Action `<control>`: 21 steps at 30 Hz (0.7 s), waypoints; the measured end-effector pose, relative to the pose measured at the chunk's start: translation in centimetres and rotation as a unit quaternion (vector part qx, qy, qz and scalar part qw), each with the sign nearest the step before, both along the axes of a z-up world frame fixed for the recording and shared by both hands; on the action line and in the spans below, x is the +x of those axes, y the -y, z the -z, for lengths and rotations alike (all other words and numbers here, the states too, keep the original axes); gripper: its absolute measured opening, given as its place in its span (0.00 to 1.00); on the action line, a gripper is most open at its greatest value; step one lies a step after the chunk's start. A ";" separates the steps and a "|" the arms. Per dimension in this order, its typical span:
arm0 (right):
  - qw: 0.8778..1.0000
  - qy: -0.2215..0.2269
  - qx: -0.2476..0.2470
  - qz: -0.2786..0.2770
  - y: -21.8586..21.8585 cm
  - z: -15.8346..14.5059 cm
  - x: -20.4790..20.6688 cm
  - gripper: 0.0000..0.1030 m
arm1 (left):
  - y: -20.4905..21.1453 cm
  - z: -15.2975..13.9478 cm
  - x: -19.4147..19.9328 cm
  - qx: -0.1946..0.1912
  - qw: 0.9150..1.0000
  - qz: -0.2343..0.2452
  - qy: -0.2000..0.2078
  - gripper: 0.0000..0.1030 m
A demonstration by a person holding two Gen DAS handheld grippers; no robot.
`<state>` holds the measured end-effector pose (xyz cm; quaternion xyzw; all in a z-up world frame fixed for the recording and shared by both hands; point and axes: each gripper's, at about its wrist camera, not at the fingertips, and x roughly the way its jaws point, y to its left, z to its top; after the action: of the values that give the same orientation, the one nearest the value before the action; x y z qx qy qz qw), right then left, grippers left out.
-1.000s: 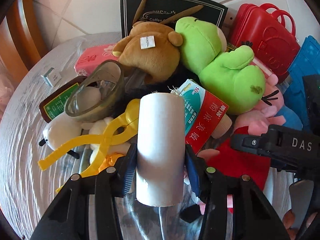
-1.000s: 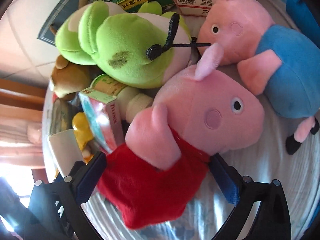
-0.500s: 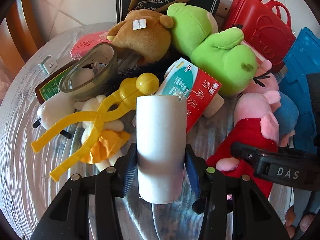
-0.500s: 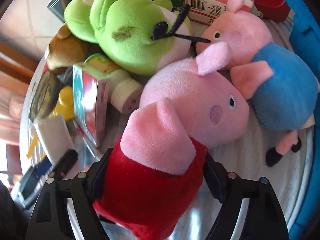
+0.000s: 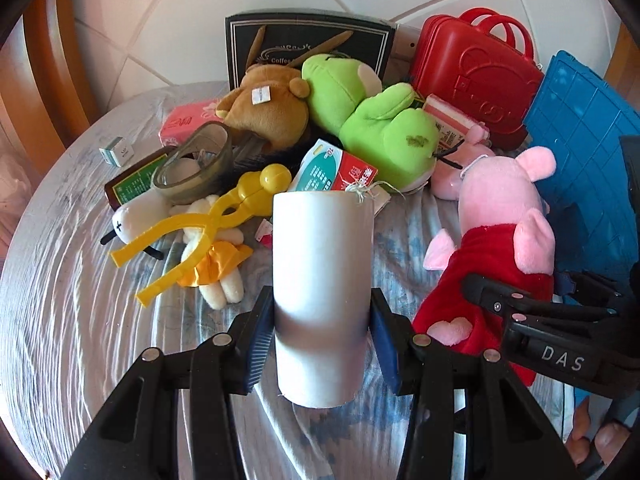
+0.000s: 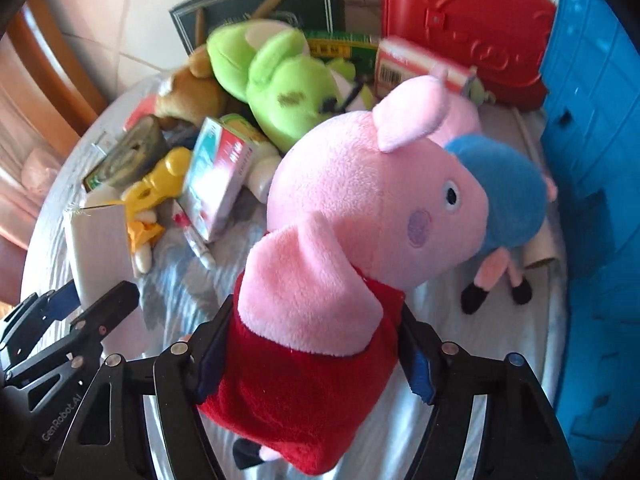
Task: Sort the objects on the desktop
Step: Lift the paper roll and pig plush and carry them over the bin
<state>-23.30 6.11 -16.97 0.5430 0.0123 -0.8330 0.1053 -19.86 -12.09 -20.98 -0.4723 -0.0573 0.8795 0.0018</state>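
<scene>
Nearest in the left wrist view, the left gripper (image 5: 322, 330) is clamped on a white cylinder (image 5: 322, 280), its blue pads pressed against both sides so the cylinder stands upright above the wrinkled pale tablecloth (image 5: 80, 300). To its right the right gripper (image 6: 310, 354) grips the red dress of a pink pig plush (image 6: 360, 208); its jaws have just been closing and now squeeze the dress from both sides, the pig's head rising above them. Beyond the cylinder lie a yellow plastic tong (image 5: 208, 224) across a small white doll in an orange skirt (image 5: 218, 260), and a red-and-teal carton (image 5: 336, 172) leaning against a green frog plush (image 5: 380, 128). Left of these a smoky clear cup (image 5: 196, 164) sits tilted over a brown bottle with a green label (image 5: 132, 178), with a small white box (image 5: 117, 152) apart near the table edge. A second pig plush in blue (image 6: 504, 196) lies just behind the held one. Farther back are a brown bear plush (image 5: 264, 108), a pink tissue pack (image 5: 188, 120), a dark coffee box (image 5: 308, 48) standing upright, a red toy suitcase (image 5: 476, 72), and a blue crate (image 5: 584, 152) at the right.
</scene>
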 end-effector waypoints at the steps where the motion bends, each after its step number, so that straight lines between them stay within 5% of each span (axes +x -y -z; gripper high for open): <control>1: 1.000 -0.013 -0.001 -0.002 -0.3 -0.8 0.0 0.69 | 0.0 -0.6 0.2 -0.002 1.000 -0.001 -0.007 0.44; 10: 0.987 -0.160 -0.006 -0.005 -0.5 -9.5 4.7 0.69 | -1.1 -6.7 3.9 -0.021 0.997 0.001 -0.077 0.44; 21: 0.936 -0.348 0.014 0.052 -7.4 -22.0 13.5 0.70 | -8.4 -16.0 7.0 -0.016 0.981 0.062 -0.183 0.44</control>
<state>-9.78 13.51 5.04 0.2200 0.0319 -0.9740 0.0432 -12.84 -3.66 -5.00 -0.3056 -0.0125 0.9503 0.0587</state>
